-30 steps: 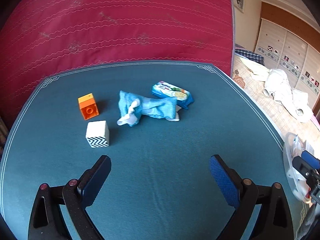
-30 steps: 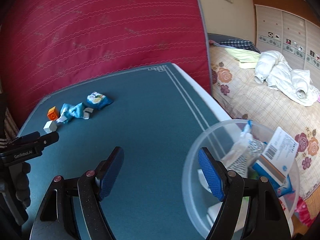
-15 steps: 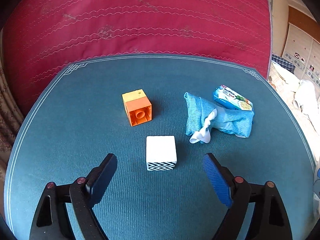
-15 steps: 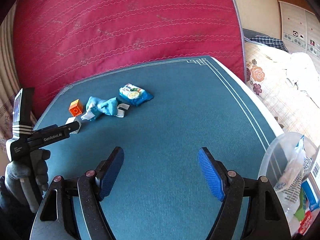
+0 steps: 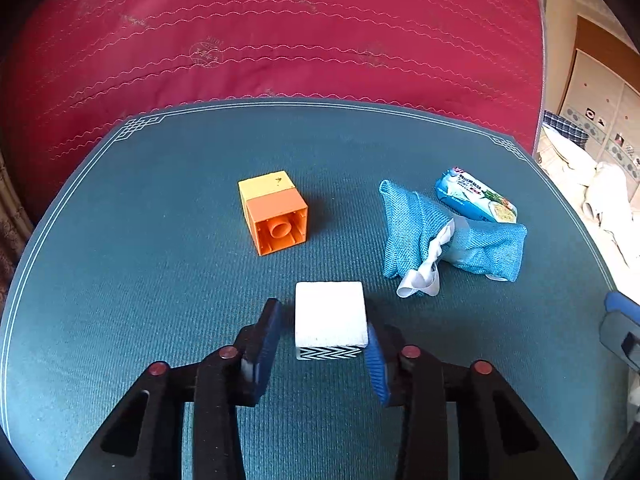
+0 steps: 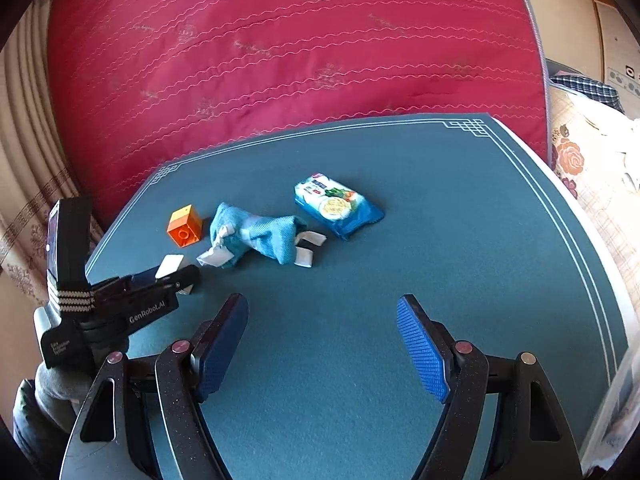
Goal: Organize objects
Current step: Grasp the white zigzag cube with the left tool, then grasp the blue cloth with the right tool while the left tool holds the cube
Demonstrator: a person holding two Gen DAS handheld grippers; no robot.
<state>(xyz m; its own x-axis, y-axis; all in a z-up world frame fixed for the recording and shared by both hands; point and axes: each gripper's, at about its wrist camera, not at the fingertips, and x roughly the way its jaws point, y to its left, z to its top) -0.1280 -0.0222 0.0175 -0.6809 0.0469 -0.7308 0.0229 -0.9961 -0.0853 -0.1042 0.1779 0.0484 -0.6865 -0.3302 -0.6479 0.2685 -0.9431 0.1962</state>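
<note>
On the teal mat point(image 5: 160, 264) that covers the desk, edged with thin white lines and a knot pattern at its far corners, the left gripper point(image 5: 324, 340) has just been closing around the white cube point(image 5: 330, 313) with a black zigzag band; its right pad touches the cube's side, while a thin gap shows at the left pad, so a firm clamp cannot be told. Toward the far edge from the cube lies an orange block point(image 5: 276, 212) with a yellow face. Right of both sits a crumpled blue cloth point(image 5: 420, 232), and a snack packet point(image 5: 476, 196) lies just beyond it. The right gripper point(image 6: 322, 344) hangs over bare mat near the front edge, jaws wide apart with nothing between them. Behind the desk's far edge rises a red quilted mattress point(image 6: 280, 48); beyond the right edge is a floral bedspread point(image 6: 576, 160).
</note>
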